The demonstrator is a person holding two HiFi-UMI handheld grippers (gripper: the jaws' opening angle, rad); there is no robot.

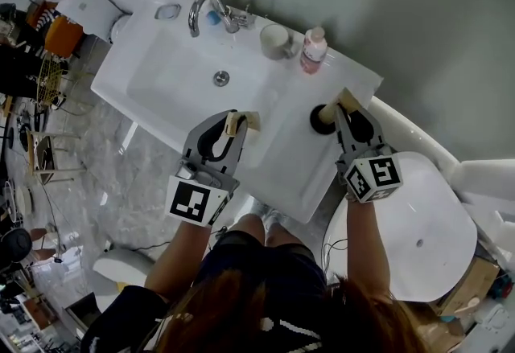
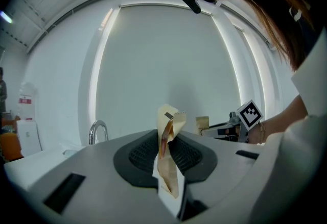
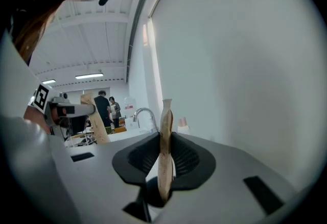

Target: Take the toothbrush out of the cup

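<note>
A black round cup (image 1: 320, 122) stands on the right part of the white basin counter (image 1: 282, 158). I can make out no toothbrush in it. My right gripper (image 1: 334, 108) hovers at the cup's far rim, its tan taped fingertips (image 3: 166, 116) pressed together with nothing between them. Over the counter's near edge is my left gripper (image 1: 245, 120), its crumpled tan pads (image 2: 171, 121) likewise together and empty. A white cup (image 1: 275, 39) sits at the back by the wall.
A chrome faucet (image 1: 205, 10) arches over the sink bowl (image 1: 193, 86). A pink-capped bottle (image 1: 313, 50) stands beside the white cup. A white rounded fixture (image 1: 418, 223) lies to the right. People (image 3: 102, 108) stand far off.
</note>
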